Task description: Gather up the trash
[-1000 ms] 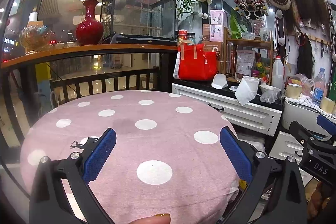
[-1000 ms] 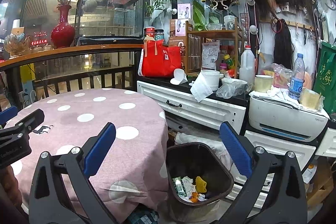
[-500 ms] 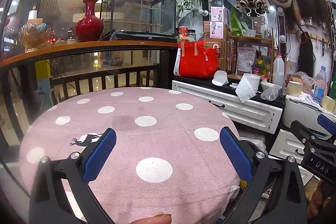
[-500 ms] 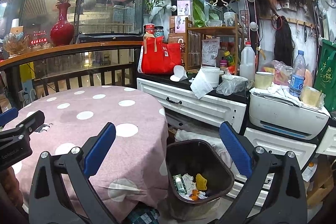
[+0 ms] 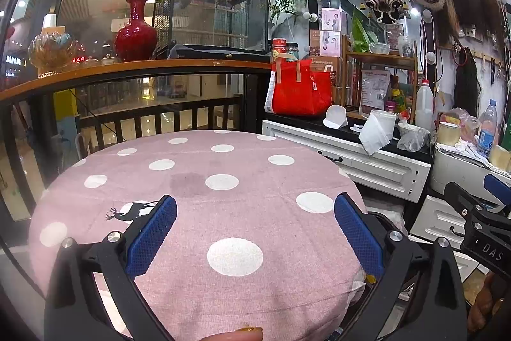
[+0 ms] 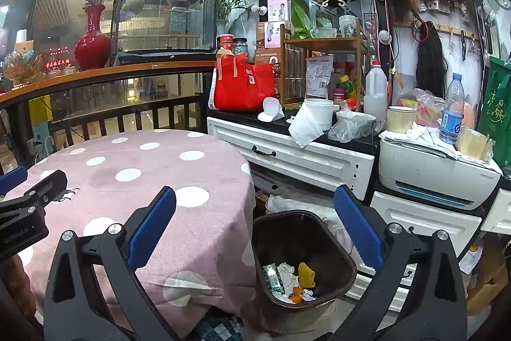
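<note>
Both our left gripper [image 5: 255, 226] and right gripper [image 6: 255, 222] gape empty, since the trash [image 6: 289, 277] sits in the bin [image 6: 346, 266]

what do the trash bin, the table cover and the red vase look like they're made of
Trash bin: probably plastic, dark brown, smooth with a thin moulded rim and slight sheen.
Table cover: woven fabric, matte pink with white dots; it drapes and creases over the edge.
Red vase: likely glazed ceramic or glass, given its glossy highlights.
</note>
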Motion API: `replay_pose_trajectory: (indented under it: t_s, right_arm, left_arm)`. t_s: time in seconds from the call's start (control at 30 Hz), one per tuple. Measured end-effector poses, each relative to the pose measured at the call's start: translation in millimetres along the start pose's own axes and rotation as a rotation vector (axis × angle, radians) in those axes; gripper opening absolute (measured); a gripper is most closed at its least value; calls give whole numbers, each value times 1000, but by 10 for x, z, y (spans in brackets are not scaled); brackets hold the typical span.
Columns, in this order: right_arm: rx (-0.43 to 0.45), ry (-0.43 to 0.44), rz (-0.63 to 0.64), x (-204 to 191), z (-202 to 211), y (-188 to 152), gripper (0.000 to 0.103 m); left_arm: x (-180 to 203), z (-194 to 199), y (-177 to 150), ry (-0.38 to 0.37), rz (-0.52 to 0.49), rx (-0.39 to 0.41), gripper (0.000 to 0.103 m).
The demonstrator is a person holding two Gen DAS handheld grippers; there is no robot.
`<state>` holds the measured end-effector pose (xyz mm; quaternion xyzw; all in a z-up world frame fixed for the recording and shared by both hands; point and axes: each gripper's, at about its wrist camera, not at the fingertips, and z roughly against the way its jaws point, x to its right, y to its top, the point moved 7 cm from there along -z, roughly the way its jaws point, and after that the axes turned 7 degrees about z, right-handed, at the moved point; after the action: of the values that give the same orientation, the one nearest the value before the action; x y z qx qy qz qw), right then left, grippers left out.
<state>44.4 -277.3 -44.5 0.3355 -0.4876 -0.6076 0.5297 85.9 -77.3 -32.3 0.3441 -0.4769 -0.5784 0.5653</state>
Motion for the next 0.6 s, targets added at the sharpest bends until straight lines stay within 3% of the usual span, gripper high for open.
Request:
replay_pose_trajectory:
  t_s: [0.6]
  right_arm:
    - [0, 0, -1, -14, -10, -16, 98]
  left_arm:
    - [8, 2, -10, 1, 1, -4, 97]
